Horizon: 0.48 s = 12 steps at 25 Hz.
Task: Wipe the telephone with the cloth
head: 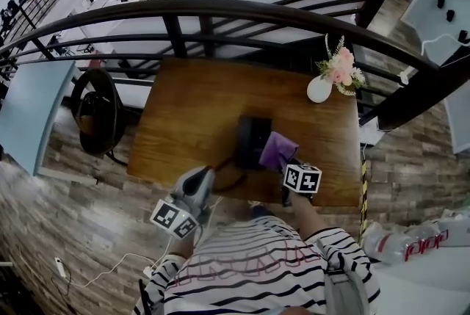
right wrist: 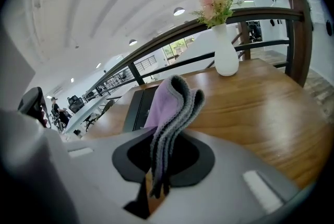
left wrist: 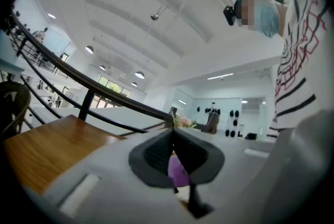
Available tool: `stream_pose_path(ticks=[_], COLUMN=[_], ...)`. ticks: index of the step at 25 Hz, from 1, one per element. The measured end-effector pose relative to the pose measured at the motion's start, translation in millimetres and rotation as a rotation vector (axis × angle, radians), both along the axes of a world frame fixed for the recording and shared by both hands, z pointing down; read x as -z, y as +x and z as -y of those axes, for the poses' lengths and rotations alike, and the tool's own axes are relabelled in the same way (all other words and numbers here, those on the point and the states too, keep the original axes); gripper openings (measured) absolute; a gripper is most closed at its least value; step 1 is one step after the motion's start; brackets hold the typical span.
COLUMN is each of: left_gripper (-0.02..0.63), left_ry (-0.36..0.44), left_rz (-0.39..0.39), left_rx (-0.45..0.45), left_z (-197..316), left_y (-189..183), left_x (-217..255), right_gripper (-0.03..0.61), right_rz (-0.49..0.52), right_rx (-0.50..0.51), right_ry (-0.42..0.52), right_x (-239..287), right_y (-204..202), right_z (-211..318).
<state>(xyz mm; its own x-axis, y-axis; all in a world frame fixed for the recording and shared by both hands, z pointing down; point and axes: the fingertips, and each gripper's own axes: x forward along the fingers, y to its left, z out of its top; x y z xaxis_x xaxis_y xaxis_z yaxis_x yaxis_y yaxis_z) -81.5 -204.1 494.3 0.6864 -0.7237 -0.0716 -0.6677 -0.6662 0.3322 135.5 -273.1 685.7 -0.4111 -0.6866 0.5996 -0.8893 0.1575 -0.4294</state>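
A person in a striped top stands at the near edge of a wooden table (head: 187,104) with a gripper in each hand. The right gripper (right wrist: 163,152) is clamped on a folded purple cloth (right wrist: 175,103), which stands up out of the jaws in soft layers. The left gripper (left wrist: 173,137) hangs low at the near left corner, jaws pressed together on nothing.

The dark telephone (head: 252,139) lies flat near the middle of the table, and the cloth rests at its right edge. The cloth looks light and limp and will likely drape and bunch under any push, so the firm pinch on its folded end seems a sound hold. The telephone looks rigid and smooth and may slide when rubbed. The free gripper could steady it from the left side.

A dark cord (head: 229,178) curls off the telephone's near left corner, close to the left gripper, and could snag a stroke. A white vase (head: 319,89) of pink flowers stands at the far right corner, well apart from the telephone but easy to tip. A dark railing (head: 220,11) runs beyond the table, and a chair (head: 95,111) sits off to the left.
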Motion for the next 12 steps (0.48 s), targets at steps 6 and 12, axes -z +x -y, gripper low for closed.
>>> stream_pose_path(ticks=[6, 12], left_gripper=[0.003, 0.002], left_ry=[-0.001, -0.003], left_rz=[-0.007, -0.002], left_rx=[0.007, 0.067], left_z=[-6, -17], left_y=[-8, -30], left_x=[1, 2], right_gripper=[0.038, 0.038], right_rz=[0.052, 0.113], right_rx=[0.027, 0.153], right_ry=[0.061, 0.112], right_x=[26, 44], right_y=[-21, -80], right_z=[-9, -13])
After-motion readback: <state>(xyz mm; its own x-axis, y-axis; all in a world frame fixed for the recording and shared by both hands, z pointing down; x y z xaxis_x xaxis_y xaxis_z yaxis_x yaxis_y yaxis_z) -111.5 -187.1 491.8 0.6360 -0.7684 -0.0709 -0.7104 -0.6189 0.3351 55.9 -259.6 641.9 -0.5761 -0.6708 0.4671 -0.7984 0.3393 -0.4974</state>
